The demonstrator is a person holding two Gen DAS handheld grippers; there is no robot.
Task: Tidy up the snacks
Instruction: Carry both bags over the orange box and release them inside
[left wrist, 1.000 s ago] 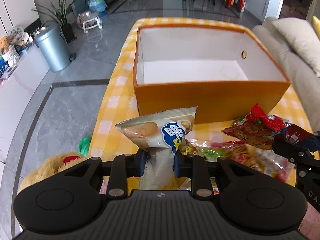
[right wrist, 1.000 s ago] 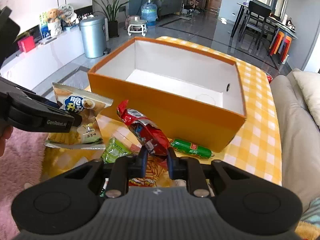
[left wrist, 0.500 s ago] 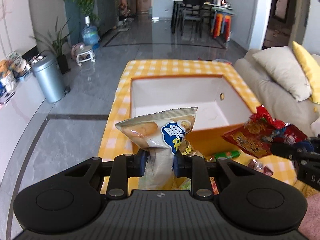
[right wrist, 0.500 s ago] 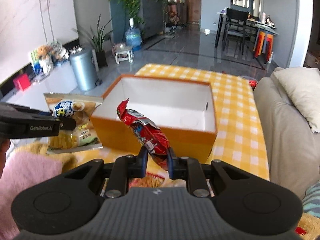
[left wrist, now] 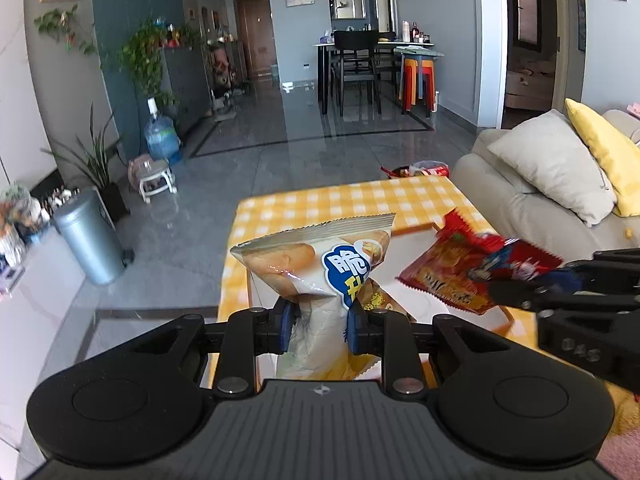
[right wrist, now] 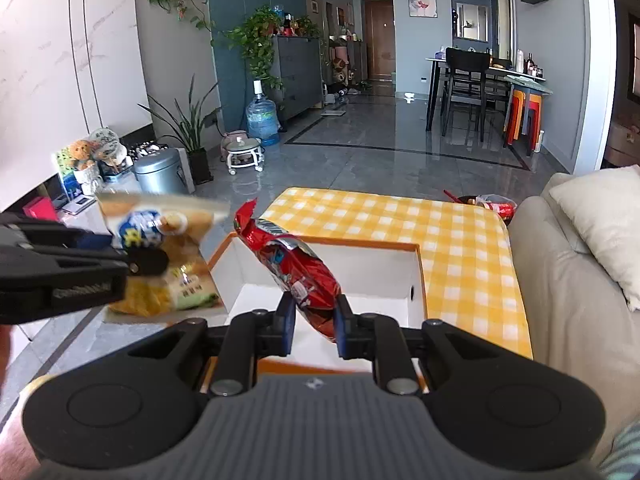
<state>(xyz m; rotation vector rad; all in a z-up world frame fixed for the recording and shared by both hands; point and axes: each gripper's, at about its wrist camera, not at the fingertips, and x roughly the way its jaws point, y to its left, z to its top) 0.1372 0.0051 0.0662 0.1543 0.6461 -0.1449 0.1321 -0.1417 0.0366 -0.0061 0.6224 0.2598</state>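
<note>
Lower centre of both wrist views: left gripper (left wrist: 316, 320) pinches chip bag (left wrist: 320, 264) low, right gripper (right wrist: 314, 322) pinches red packet (right wrist: 294, 264), both above box (right wrist: 416, 276) on table (right wrist: 460, 240). Risk: bags collide, or land outside box.

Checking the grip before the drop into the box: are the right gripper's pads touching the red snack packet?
Touching. The right wrist view shows the right gripper with both pads pressed on the red snack packet, held above the orange box.
</note>
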